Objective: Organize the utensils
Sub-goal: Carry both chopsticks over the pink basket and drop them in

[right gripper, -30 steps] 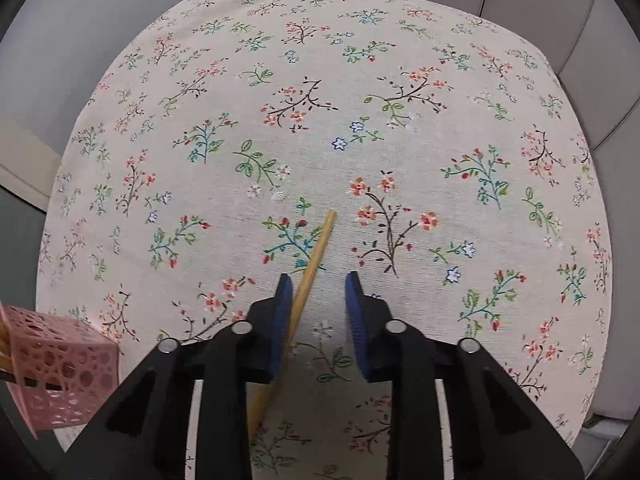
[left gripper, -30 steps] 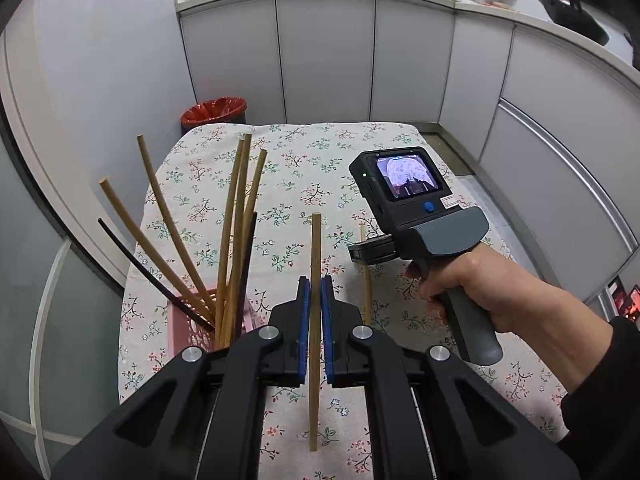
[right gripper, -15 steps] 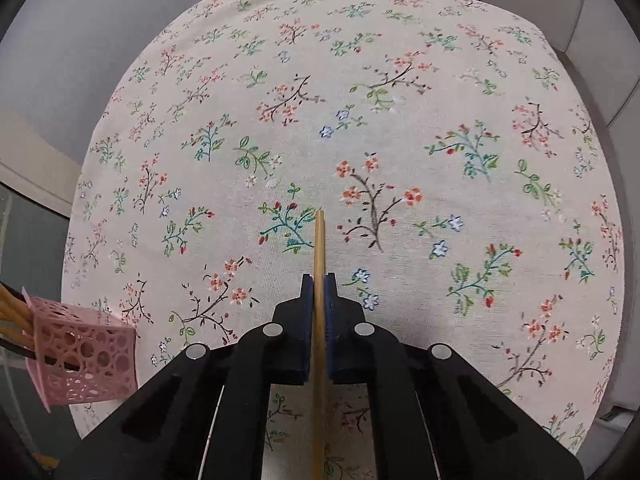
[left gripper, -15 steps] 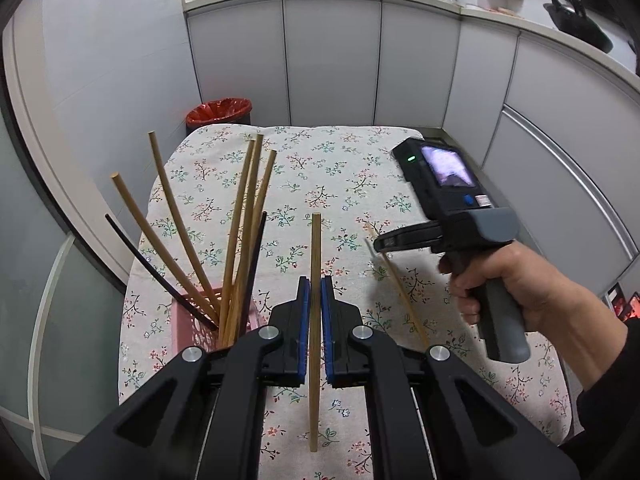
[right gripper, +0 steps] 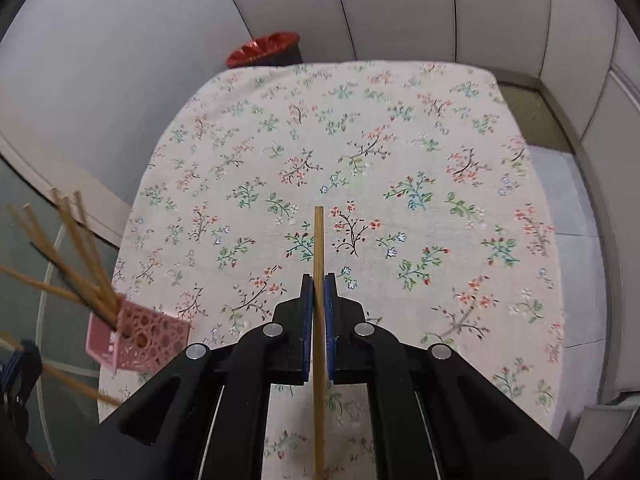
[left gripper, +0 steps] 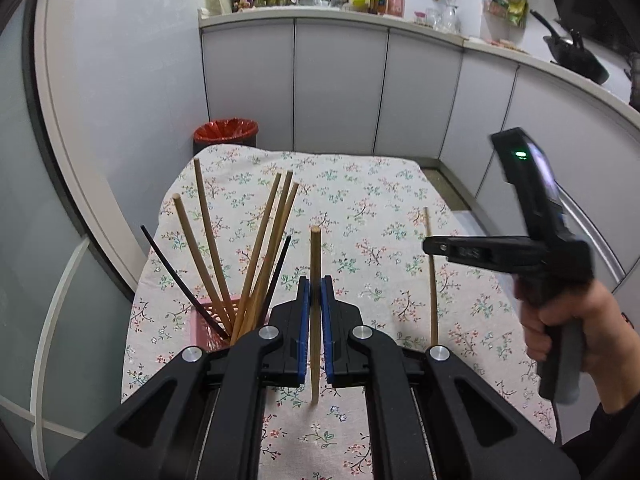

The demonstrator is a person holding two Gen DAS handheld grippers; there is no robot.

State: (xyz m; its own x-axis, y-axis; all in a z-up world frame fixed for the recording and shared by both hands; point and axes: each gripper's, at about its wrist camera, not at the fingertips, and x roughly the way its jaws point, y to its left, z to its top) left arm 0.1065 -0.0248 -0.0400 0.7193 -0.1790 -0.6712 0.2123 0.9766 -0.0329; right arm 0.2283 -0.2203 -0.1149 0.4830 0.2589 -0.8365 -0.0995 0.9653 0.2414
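My left gripper [left gripper: 315, 282] is shut on a wooden chopstick [left gripper: 315, 256] held upright above the floral tablecloth. Just to its left stands a pink perforated holder [left gripper: 208, 326] with several wooden and black chopsticks [left gripper: 256, 256] leaning out of it. My right gripper [right gripper: 319, 280] is shut on another wooden chopstick [right gripper: 319, 240], lifted off the cloth; it shows in the left wrist view [left gripper: 430, 246] holding that stick [left gripper: 432, 292] upright at the right. The holder also shows in the right wrist view [right gripper: 140, 340] at lower left.
A table with a floral cloth [right gripper: 360, 140] fills both views. A red-lined bin [left gripper: 226, 132] stands beyond its far left corner. Grey cabinet fronts [left gripper: 340, 84] run behind and to the right; a wall lies left.
My right gripper closed on the chopstick lying on the cloth and raised it, moving up and right. My left gripper kept its chopstick beside the holder.
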